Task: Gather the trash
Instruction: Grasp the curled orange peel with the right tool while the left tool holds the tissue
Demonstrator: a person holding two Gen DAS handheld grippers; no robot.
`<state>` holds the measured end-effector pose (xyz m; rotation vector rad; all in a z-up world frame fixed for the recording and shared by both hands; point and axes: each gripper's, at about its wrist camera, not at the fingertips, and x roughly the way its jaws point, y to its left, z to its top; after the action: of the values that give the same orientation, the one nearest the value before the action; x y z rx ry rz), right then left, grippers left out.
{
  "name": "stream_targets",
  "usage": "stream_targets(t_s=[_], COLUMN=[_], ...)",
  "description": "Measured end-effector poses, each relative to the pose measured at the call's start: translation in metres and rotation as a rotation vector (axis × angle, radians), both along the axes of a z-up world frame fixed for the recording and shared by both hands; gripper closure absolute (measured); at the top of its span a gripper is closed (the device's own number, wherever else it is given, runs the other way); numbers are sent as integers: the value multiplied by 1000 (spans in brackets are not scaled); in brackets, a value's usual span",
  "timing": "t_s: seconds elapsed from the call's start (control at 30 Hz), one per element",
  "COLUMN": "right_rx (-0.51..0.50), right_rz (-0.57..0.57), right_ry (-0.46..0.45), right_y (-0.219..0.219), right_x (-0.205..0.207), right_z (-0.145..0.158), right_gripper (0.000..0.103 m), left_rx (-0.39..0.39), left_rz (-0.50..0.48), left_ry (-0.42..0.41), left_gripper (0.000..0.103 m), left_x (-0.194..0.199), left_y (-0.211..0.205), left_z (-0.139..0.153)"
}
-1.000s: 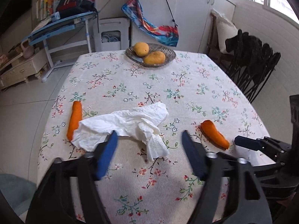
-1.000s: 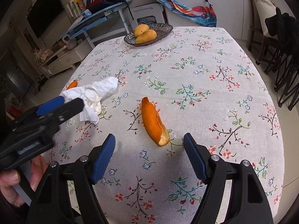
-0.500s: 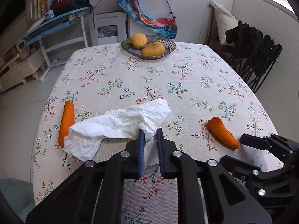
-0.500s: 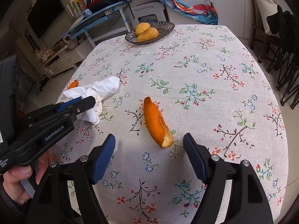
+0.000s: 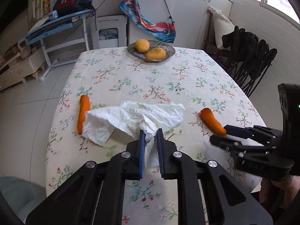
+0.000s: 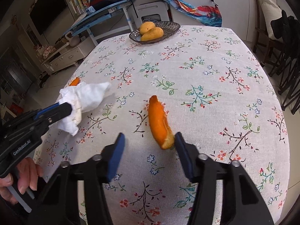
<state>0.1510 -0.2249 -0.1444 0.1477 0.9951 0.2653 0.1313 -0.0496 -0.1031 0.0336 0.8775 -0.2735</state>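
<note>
A crumpled white tissue [image 5: 131,118] lies on the flowered tablecloth, and my left gripper [image 5: 150,133] is shut on its twisted near end, which is lifted a little. The right wrist view shows the same grip [image 6: 65,108] on the tissue [image 6: 84,97]. One orange peel [image 5: 83,110] lies partly under the tissue's left edge. A second orange peel [image 6: 158,121] lies in front of my right gripper [image 6: 149,138]. Its jaws are closing with the peel's near end between them, close to the right pad and clear of the left one. The left wrist view has this gripper [image 5: 221,135] at the peel [image 5: 211,121].
A glass bowl [image 5: 169,49] with two mangoes stands at the table's far side. Dark folded chairs [image 5: 249,60] crowd the right edge. A desk and a low cabinet stand beyond the left side. A person's hand [image 6: 22,178] holds the left gripper's handle.
My left jaws closed on the tissue's near end and pulled it up and back, bunching the tissue. My right jaws narrowed around the near end of the peel.
</note>
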Motion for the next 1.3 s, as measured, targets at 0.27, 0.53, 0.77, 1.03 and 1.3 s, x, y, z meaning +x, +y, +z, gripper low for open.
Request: stream_targets(t_s=[0.27, 0.53, 0.77, 1.03, 1.3], right_rx=[-13, -13, -9, 2, -1], right_rz=[5, 6, 5, 0, 18], right_ry=[-5, -5, -5, -6, -7], right_y=[1, 1, 2, 2, 5], right_x=[-4, -5, -7, -8, -8], right_z=[0, 0, 0, 0, -1], right_gripper=[62, 62, 62, 62, 86], left_rx=[-9, 10, 30, 41, 51], left_rz=[39, 56, 45, 26, 30], left_ry=[37, 50, 38, 42, 12], left_gripper=[86, 82, 87, 95, 98], left_x=[-13, -22, -29, -28, -30], left_y=[18, 24, 22, 16, 15], left_z=[-6, -12, -10, -11, -7])
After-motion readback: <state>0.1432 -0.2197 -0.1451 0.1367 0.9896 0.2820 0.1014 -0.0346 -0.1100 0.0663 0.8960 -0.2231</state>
